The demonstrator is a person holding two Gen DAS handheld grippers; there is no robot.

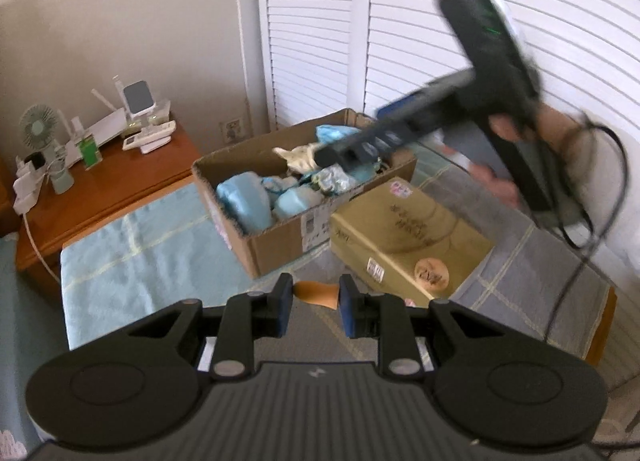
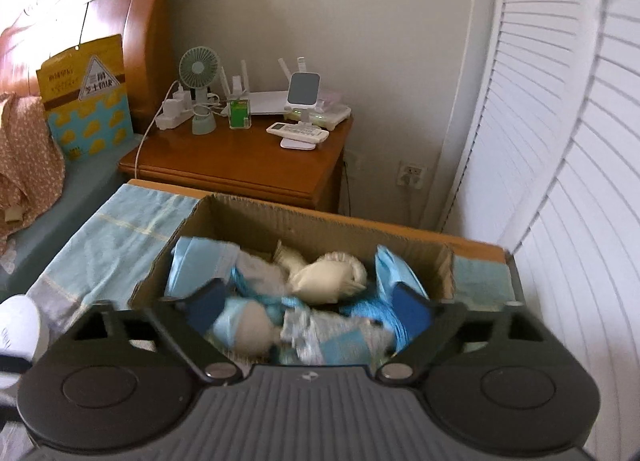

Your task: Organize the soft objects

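A: Where are the soft things?

B: In 1 open cardboard box (image 2: 256, 217) on a cloth-covered surface (image 1: 132, 257). It holds a jumble of pale blue bundles (image 1: 244, 201) and 1 cream stuffed toy (image 2: 324, 281), which lies across the middle of the box with its long axis running left to right in the right wrist view.

A: And the 2 grippers?

B: The right gripper (image 2: 310, 307) hangs directly over the box, jaws spread wide and holding nothing. The cream toy lies just ahead of its fingertips, and blue bundles sit between and below the 2 fingers. The left gripper (image 1: 315, 301) is lower and well back from the box, jaws parted with nothing between them; a small orange-brown shape (image 1: 316, 293) shows beyond the gap, too blurred to name.

A: Which is nearer the toys?

B: The right, clearly. I judge a straight descent would put its fingers around whatever lies beneath.

A: Anything else close by?

B: 1 closed tan box (image 1: 408, 233) sits touching or just beside the open box, nearer the left gripper. A wooden nightstand (image 2: 240, 157) stands behind.
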